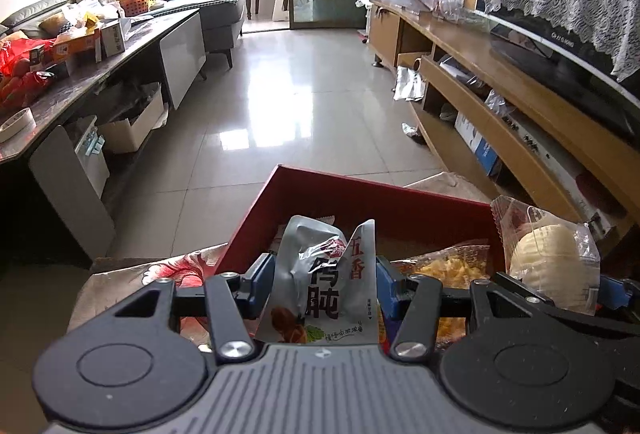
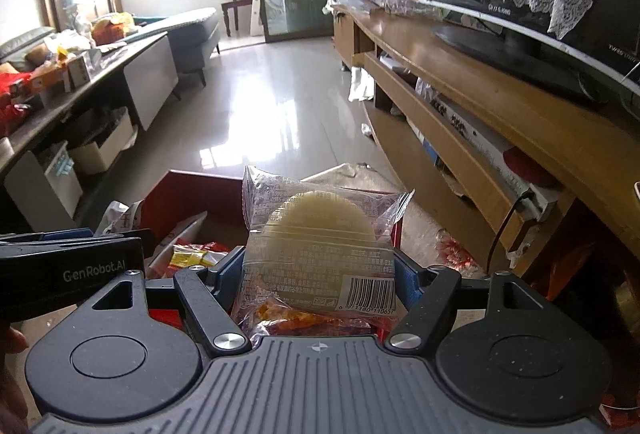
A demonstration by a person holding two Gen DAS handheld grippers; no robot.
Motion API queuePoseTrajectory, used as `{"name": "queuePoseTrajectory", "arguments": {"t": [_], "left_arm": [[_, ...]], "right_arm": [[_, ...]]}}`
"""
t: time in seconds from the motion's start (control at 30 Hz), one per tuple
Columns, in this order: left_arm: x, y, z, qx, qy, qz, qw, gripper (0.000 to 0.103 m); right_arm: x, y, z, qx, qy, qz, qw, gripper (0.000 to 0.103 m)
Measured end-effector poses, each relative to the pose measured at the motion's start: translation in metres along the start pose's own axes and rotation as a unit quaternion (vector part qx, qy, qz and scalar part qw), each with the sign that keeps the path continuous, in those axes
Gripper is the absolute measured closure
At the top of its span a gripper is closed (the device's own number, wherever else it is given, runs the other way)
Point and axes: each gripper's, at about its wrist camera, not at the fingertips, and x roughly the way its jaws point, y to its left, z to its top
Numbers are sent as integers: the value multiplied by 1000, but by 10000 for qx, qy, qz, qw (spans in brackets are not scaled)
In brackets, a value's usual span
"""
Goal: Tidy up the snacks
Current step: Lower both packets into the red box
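While both packets hang over the red box [image 1: 400, 210], the left hand-held gripper [image 1: 322, 284] is clamped on a crinkled silver pouch [image 1: 320, 274], and the right hand-held gripper [image 2: 320, 274] pinches a clear packet [image 2: 320, 238] with a pale round cake inside. That box already has a yellow snack bag [image 1: 452, 266] in it and sits on a flowered cloth [image 1: 184, 266]. Left of it runs a cluttered dark desk [image 1: 120, 50], right of it a wooden TV stand [image 1: 500, 74] with a lace-draped TV [image 1: 560, 46], shiny tiled floor [image 1: 280, 94] between. Pouch has big Chinese lettering, the clear packet a barcode, and the left gripper's side reads "GenRobot.AI".
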Motion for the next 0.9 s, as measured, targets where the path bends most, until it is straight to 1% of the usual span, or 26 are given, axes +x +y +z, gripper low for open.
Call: {"name": "queuePoseTrajectory", "arguments": {"t": [0.57, 0.9], "left_arm": [[43, -5, -3, 82, 386, 126, 9991, 50], [55, -1, -4, 14, 564, 146, 9983, 50]], "right_arm": [[43, 0, -4, -70, 582, -1, 9983, 24], [53, 5, -4, -243, 650, -15, 9976, 23]]}}
